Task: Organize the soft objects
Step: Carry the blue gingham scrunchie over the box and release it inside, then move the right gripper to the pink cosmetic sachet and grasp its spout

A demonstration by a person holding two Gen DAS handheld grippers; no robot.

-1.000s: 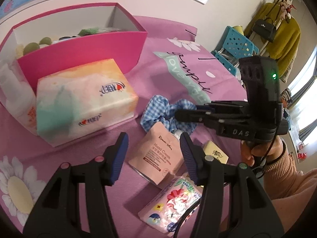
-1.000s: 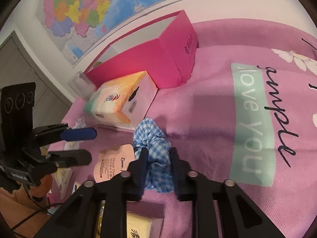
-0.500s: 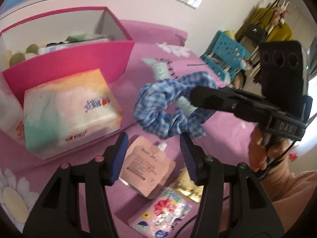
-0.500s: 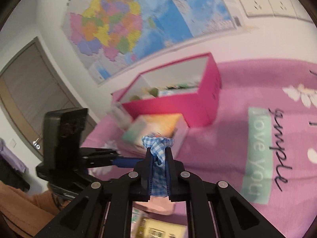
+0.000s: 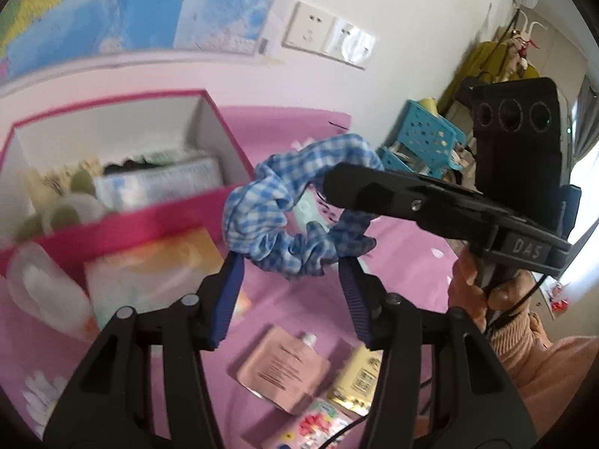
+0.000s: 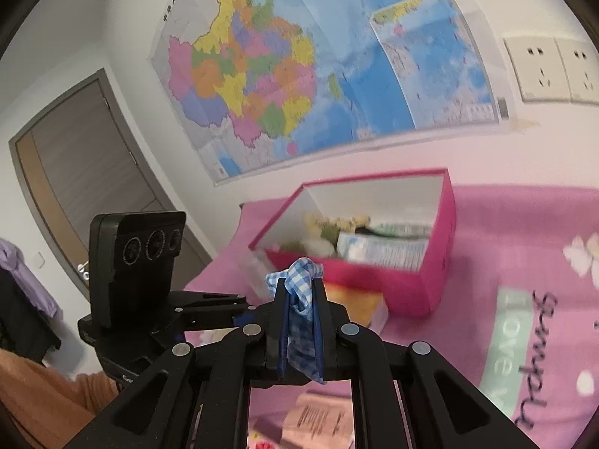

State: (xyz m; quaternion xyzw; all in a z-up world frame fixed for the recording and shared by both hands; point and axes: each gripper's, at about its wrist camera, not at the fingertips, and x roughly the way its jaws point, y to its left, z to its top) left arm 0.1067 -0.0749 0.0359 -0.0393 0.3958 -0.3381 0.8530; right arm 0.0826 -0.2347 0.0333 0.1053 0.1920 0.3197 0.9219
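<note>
Right gripper point(image 6: 299, 321) fingers clamp the blue checked scrunchie point(image 5: 295, 213), held in the air in front of the pink box point(image 5: 157, 220), probably so it clears the near wall before dropping in. Left gripper point(image 5: 288, 299) fingers are spread, empty, just under the scrunchie. Box is open-topped and half full, with room at its right end; tissue pack point(image 5: 157, 273) sits against the near wall.

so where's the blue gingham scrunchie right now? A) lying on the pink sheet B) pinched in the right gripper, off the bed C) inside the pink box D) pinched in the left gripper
B: the right gripper is shut on the blue gingham scrunchie, held in the air in front of the pink box; the left gripper is open.
</note>
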